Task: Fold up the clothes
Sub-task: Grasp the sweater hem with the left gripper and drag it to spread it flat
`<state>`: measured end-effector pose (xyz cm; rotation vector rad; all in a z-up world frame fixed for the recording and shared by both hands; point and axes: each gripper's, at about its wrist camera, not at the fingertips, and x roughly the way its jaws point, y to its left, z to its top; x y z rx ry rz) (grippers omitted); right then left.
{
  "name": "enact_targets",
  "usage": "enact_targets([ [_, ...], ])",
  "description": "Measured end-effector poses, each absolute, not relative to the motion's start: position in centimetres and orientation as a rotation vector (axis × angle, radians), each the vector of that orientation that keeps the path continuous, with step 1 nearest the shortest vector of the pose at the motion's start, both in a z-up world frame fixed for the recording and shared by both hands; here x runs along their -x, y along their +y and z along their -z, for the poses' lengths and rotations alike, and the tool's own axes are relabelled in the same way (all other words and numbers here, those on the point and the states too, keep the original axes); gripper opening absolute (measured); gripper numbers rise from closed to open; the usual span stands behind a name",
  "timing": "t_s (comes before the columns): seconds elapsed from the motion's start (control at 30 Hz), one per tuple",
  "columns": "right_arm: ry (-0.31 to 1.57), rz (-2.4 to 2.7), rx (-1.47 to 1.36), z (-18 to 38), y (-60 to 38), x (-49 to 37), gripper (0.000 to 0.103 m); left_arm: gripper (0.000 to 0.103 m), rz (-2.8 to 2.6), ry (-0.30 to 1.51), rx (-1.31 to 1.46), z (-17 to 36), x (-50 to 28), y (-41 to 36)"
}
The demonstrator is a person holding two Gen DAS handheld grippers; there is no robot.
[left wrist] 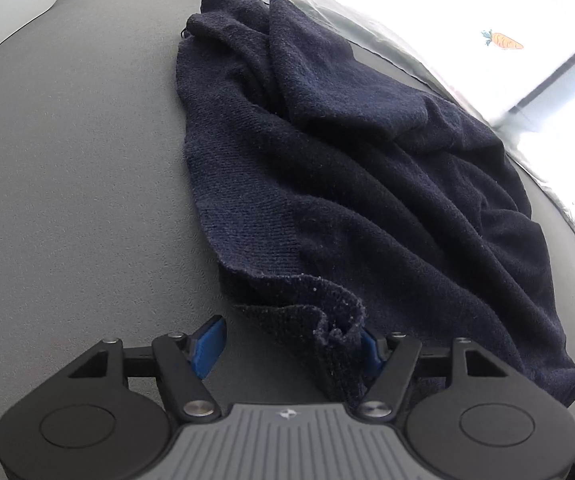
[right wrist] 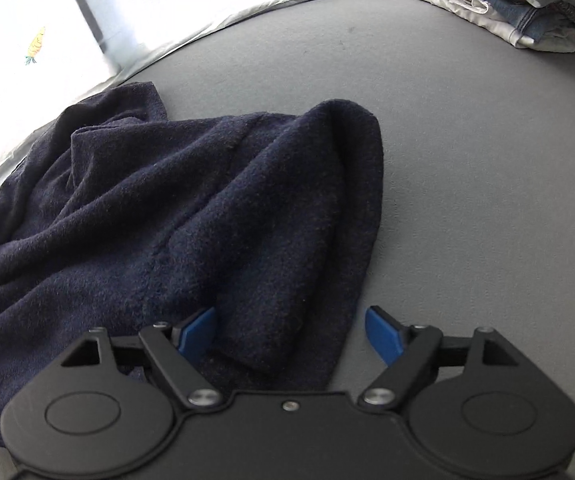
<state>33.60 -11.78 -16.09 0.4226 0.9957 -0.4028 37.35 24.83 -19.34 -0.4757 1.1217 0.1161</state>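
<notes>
- Item under task: one dark navy knitted garment [left wrist: 367, 184], crumpled in loose ridges on the grey textured table [left wrist: 67, 200]. Far side lies close to the table's back edge, by the silver tape strip [left wrist: 399, 52]. Not yet flattened; no fold visible.
- Left gripper [left wrist: 291, 350]: blue fingers [left wrist: 209, 350] part-spread. A ribbed hem corner of the garment stands bunched in the gap, against the right finger; left finger is clear of cloth. No pinch yet.
- Right gripper [right wrist: 290, 334]: fingers [right wrist: 197, 330] spread wide, straddling a narrow end of the garment, poss. a sleeve or side edge. Left finger sits over cloth, right finger over bare table. Nothing pinched.
- Risk 1: left fingers closing on the bunch may catch only one layer, or several; cloth then lifts twisted. Cause: hem doubled over on itself.
- Risk 2: right fingers may close on air or scrape the table. Cause: cloth sits off-centre in the gap.
- Risk 3: uneven pull drags the garment toward the back edge.
- Count: garments in hand 1; grippers 2; stack of folded clothes [right wrist: 519, 4] at far corner, 1 pile, pieces not countable.
</notes>
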Motion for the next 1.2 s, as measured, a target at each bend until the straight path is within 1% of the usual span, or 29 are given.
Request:
enact_targets([
  [0.03,0.988,0.399,-0.414,16.1,-11.6,-33.5,0.079,0.044,-0.109,1.133,0.468,19.6,-37.6,24.8],
  [0.1,0.972,0.377,-0.391,16.1,-11.3,-33.4,0.071,0.03,-0.123,1.137,0.436,19.7,-37.7,24.5],
  [0.13,0.966,0.365,-0.381,16.0,-11.3,-33.4,0.069,0.027,-0.127,1.136,0.409,19.6,-37.8,24.3],
  [0.17,0.958,0.349,-0.372,15.9,-11.3,-33.4,0.062,0.025,-0.12,1.132,0.388,19.6,-37.7,24.1],
  [0.2,0.949,0.332,-0.364,15.8,-11.3,-33.3,0.05,0.017,-0.113,1.131,0.38,19.5,-37.6,23.9],
  [0.23,0.94,0.317,-0.359,15.7,-11.4,-33.2,0.045,0.013,-0.117,1.13,0.385,19.6,-37.4,23.7],
  [0.3,0.915,0.294,-0.365,15.6,-11.8,-32.9,0.024,0.008,-0.148,1.124,0.402,19.5,-36.7,23.5],
  [0.37,0.903,0.259,-0.371,15.6,-12.3,-32.6,0.022,0.007,-0.185,1.106,0.385,19.2,-35.6,23.0],
  [0.43,0.896,0.2,-0.348,15.5,-12.8,-32.2,0.017,0.006,-0.232,1.077,0.349,18.5,-34.1,21.9],
  [0.47,0.891,0.163,-0.338,15.5,-13.3,-32.0,0.012,0.005,-0.257,1.064,0.336,18.2,-33.3,21.3],
  [0.57,0.88,0.068,-0.322,15.3,-15.6,-31.8,0.01,0.005,-0.345,1.035,0.385,17.8,-30.7,20.1],
  [0.67,0.859,-0.015,-0.256,14.6,-18.9,-31.8,0.01,0.005,-0.426,1.012,0.457,17.1,-27.5,17.0],
  [0.83,0.826,-0.062,-0.146,13.7,-25.9,-32.6,0.009,0.005,-0.408,1.043,0.499,17.3,-23.0,7.6],
  [1.0,0.768,-0.046,0.061,12.1,-33.5,-34.3,0.009,0.005,-0.191,1.142,0.548,16.9,-21.8,-3.0],
  [1.07,0.743,-0.013,0.126,11.7,-36.5,-35.9,0.007,0.006,-0.05,1.154,0.452,15.9,-22.5,-7.4],
  [1.1,0.731,0.009,0.152,11.7,-37.8,-36.6,0.001,0.008,0.013,1.149,0.386,15.3,-22.9,-9.4],
  [1.13,0.716,0.066,0.188,11.6,-38.9,-37.4,0.0,0.012,0.056,1.145,0.323,14.8,-23.3,-11.1],
  [1.2,0.698,0.179,0.25,11.4,-41.8,-38.8,0.0,0.014,0.061,1.133,0.214,14.1,-23.8,-13.3],
])
